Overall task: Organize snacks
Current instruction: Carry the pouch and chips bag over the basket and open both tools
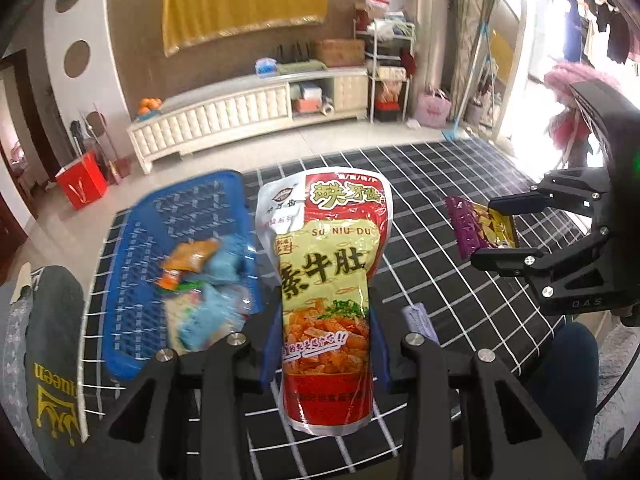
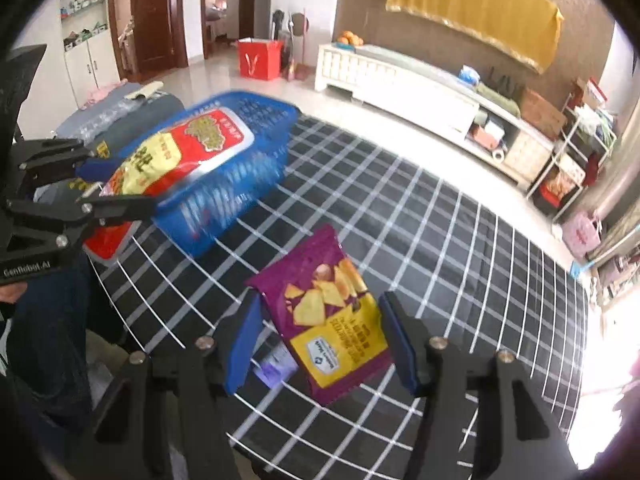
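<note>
Red snack pouch [image 1: 326, 300] is riding clenched in the left gripper [image 1: 326, 344] beside the blue basket [image 1: 132, 280], needing full clearance over its rim, while the right gripper [image 2: 320, 340] is straddling the purple chip bag [image 2: 328, 316], jaws spread.

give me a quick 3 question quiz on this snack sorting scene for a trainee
1. True or false: the left gripper is shut on the red snack pouch.
2. Multiple choice: the purple chip bag is a) inside the blue basket, b) between the right gripper's fingers over the checked cloth, c) on the white cabinet.
3. Fill in: the blue basket already holds several small ____.

Key
1. True. The blue pads press both sides of the pouch, which is held upright.
2. b. The right gripper has its fingers on either side of the bag above the checked cloth; whether they grip it is unclear.
3. Snack packets, blurred but visible.
</note>
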`<state>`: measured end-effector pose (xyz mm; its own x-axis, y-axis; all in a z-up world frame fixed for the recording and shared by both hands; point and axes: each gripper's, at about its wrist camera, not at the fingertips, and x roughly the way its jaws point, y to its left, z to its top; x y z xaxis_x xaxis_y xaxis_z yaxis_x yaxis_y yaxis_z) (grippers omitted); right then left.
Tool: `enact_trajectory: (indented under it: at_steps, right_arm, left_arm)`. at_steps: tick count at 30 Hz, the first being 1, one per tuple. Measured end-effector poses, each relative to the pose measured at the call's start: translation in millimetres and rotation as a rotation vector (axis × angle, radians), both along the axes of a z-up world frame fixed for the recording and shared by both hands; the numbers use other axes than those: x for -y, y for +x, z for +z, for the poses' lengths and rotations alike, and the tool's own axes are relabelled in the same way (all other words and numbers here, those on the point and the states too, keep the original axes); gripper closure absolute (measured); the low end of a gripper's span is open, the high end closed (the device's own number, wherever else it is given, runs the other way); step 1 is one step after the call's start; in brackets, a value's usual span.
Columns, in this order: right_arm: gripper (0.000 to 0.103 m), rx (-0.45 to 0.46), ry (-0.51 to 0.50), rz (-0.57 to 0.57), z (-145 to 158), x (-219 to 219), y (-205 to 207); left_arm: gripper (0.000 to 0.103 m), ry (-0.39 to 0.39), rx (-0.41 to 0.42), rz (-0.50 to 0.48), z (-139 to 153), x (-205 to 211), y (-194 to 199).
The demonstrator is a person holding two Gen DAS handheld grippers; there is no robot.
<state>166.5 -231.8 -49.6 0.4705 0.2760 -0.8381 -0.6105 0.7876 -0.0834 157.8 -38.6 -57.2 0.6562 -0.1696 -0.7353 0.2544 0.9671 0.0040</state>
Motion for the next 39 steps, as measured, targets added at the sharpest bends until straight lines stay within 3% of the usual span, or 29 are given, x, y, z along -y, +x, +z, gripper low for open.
enact_trajectory:
  at_steps: [6, 14, 23, 29, 35, 39]
  right_arm:
    - [0.040, 0.027, 0.020, 0.008, 20, -43, 14]
    - [0.040, 0.024, 0.037, 0.034, 22, -94, 36]
    - [0.040, 0.024, 0.023, 0.083, 18, -139, 61]
    - [0.040, -0.003, 0.017, 0.083, 0, -158, 79]
    - [0.039, -0.051, 0.013, 0.075, -23, -164, 90]
    - [0.039, -0.076, 0.040, 0.049, -27, -161, 92]
  left_arm:
    - [0.067, 0.012, 0.041, 0.045, 18, -48, 0]
    - [0.067, 0.015, 0.062, 0.095, 23, -97, 18]
    - [0.067, 0.025, 0.037, 0.113, 5, -121, 51]
    - [0.067, 0.041, -0.003, 0.129, -16, -132, 75]
    - [0.066, 0.024, -0.043, 0.140, -44, -144, 97]
    - [0.060, 0.023, -0.062, 0.130, -54, -146, 102]
